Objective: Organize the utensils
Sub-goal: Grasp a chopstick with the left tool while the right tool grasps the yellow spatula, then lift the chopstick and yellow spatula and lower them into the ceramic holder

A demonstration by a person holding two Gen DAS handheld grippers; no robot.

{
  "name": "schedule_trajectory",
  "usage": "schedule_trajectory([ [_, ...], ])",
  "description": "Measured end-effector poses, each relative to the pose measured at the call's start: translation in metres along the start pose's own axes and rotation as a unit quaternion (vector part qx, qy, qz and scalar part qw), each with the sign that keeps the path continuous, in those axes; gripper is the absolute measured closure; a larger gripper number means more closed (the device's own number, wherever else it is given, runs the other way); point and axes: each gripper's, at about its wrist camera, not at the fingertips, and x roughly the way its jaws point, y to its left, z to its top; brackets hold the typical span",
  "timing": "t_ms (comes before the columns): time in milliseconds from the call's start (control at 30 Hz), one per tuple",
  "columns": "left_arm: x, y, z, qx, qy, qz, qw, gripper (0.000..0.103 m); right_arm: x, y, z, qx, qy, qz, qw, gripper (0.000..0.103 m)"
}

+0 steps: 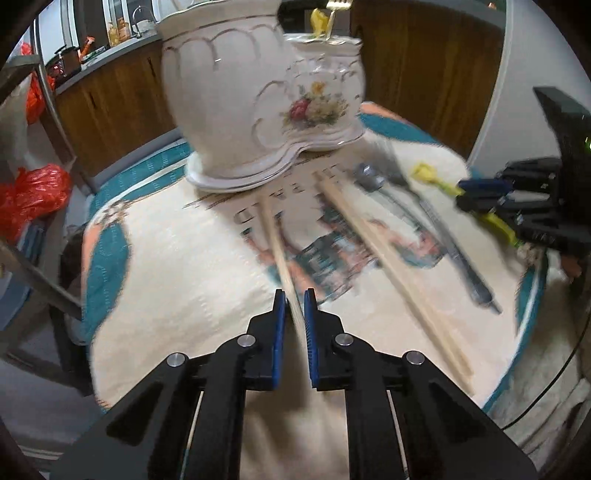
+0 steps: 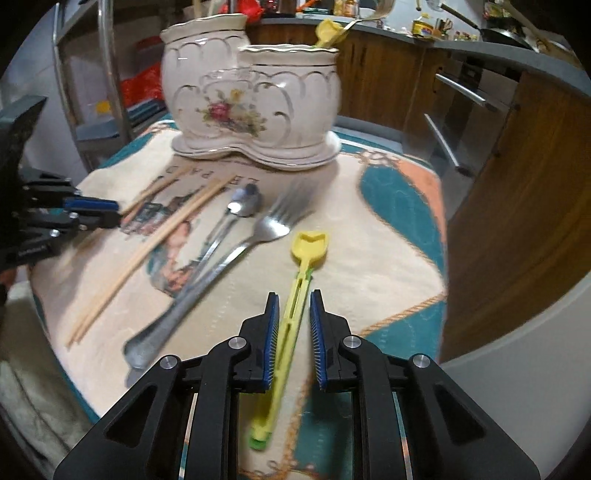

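Note:
A white floral ceramic holder [image 1: 258, 107] with two cups stands at the back of the cloth, also in the right wrist view [image 2: 255, 107]. My left gripper [image 1: 294, 301] is shut on a wooden chopstick [image 1: 275, 240]. A chopstick pair [image 1: 388, 266] lies beside it. My right gripper [image 2: 292, 301] is open around the handle of a yellow plastic spoon [image 2: 301, 280] lying on the cloth. A metal fork [image 2: 229, 262] and metal spoon [image 2: 229, 221] lie to its left. A yellow utensil [image 2: 328, 33] stands in the holder's right cup.
A patterned cloth [image 2: 388, 229] covers the small table. Wooden cabinets [image 2: 517, 221] and a counter with jars stand behind. Red bags [image 1: 29, 195] and a metal rack [image 1: 48, 110] are to the left.

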Motion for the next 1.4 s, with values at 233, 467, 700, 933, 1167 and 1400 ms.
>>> schedule_trajectory([
  [233,0.005,0.020,0.007,-0.034,0.003,0.011,0.9994,0.091,0.004,-0.010,0.003,0.028,-0.002,0.006,1.000,0.077],
  [467,0.013,0.019,0.010,-0.050,-0.008,0.011,0.9987,0.091,0.007,-0.016,0.004,0.044,-0.011,0.019,0.999,0.082],
  [700,0.016,0.022,0.012,-0.048,-0.017,0.011,0.9986,0.096,0.008,-0.011,0.005,0.040,-0.021,0.028,0.999,0.092],
  [933,-0.007,0.030,0.008,-0.066,-0.060,-0.006,0.9960,0.098,-0.013,-0.012,0.009,0.043,-0.080,0.029,0.995,0.092],
  [1167,-0.007,0.023,-0.004,-0.033,-0.032,-0.010,0.9989,0.098,-0.011,-0.010,0.010,0.028,-0.075,0.028,0.996,0.092],
  [1400,0.000,0.021,-0.002,0.001,0.043,-0.032,0.9985,0.096,0.003,-0.004,0.011,0.021,-0.018,0.031,0.999,0.092],
])
